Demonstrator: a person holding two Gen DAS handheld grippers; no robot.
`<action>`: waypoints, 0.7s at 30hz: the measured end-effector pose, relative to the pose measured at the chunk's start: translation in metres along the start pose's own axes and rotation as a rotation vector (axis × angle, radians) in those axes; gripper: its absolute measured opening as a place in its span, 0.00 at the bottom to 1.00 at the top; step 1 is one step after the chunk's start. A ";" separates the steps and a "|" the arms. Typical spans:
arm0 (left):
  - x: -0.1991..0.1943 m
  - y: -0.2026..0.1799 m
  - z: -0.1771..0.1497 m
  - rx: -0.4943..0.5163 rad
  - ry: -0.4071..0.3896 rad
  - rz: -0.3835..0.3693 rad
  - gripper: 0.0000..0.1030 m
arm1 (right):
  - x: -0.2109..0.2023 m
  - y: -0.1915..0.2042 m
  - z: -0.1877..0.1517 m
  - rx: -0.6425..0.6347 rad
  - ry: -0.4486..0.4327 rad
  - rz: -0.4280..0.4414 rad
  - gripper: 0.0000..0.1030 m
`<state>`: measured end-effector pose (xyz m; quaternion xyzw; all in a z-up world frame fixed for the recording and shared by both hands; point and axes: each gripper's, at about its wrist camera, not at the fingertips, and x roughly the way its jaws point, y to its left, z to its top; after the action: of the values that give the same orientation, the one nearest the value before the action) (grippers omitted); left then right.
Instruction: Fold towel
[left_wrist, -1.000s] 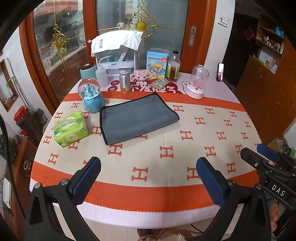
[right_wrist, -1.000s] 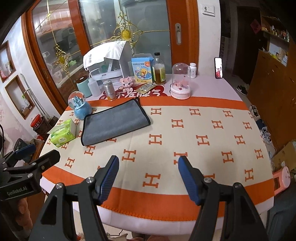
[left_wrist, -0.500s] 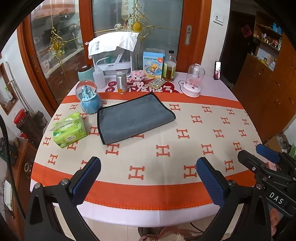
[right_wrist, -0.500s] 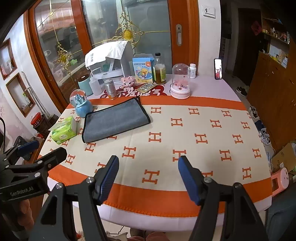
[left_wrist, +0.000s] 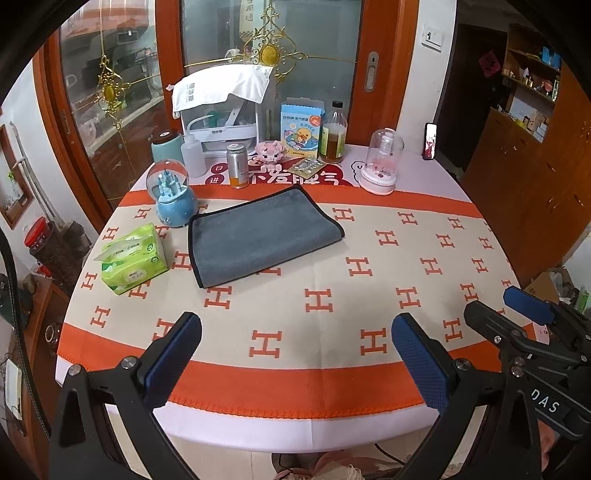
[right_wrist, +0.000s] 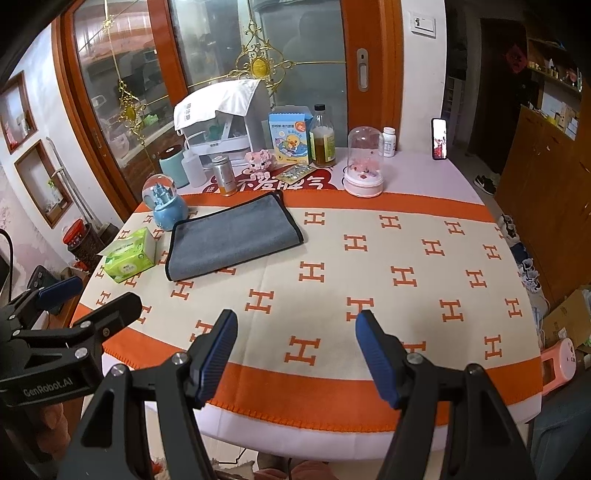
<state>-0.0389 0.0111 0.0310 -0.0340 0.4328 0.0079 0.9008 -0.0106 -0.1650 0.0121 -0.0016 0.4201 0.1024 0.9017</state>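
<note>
A grey towel (left_wrist: 260, 236) with a dark edge lies folded flat on the far left part of the round table; it also shows in the right wrist view (right_wrist: 232, 236). My left gripper (left_wrist: 295, 332) is open and empty, held over the table's near edge, well short of the towel. My right gripper (right_wrist: 295, 328) is open and empty too, over the near edge, to the right of the towel. Each gripper shows at the side of the other's view.
A green tissue pack (left_wrist: 133, 258) and a blue snow globe (left_wrist: 173, 195) stand left of the towel. Bottles, a can (left_wrist: 237, 166), a box and a glass dome (left_wrist: 382, 162) line the far edge. The orange-patterned tablecloth (left_wrist: 369, 266) covers the table.
Both grippers have drawn back and up from the table, so more of the near edge and floor shows. The towel has not moved. Both stay open.
</note>
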 end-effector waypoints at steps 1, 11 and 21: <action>0.000 -0.001 0.000 0.000 -0.001 -0.004 0.99 | -0.001 0.001 0.000 -0.001 0.000 0.000 0.65; 0.003 -0.003 -0.001 0.007 0.004 -0.006 0.99 | -0.001 0.006 0.000 -0.007 -0.001 0.007 0.65; 0.009 -0.002 -0.004 0.008 0.024 -0.013 0.99 | -0.002 0.008 -0.002 -0.014 -0.005 0.019 0.65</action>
<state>-0.0361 0.0087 0.0219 -0.0335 0.4433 -0.0001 0.8957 -0.0152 -0.1578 0.0131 -0.0038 0.4173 0.1142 0.9016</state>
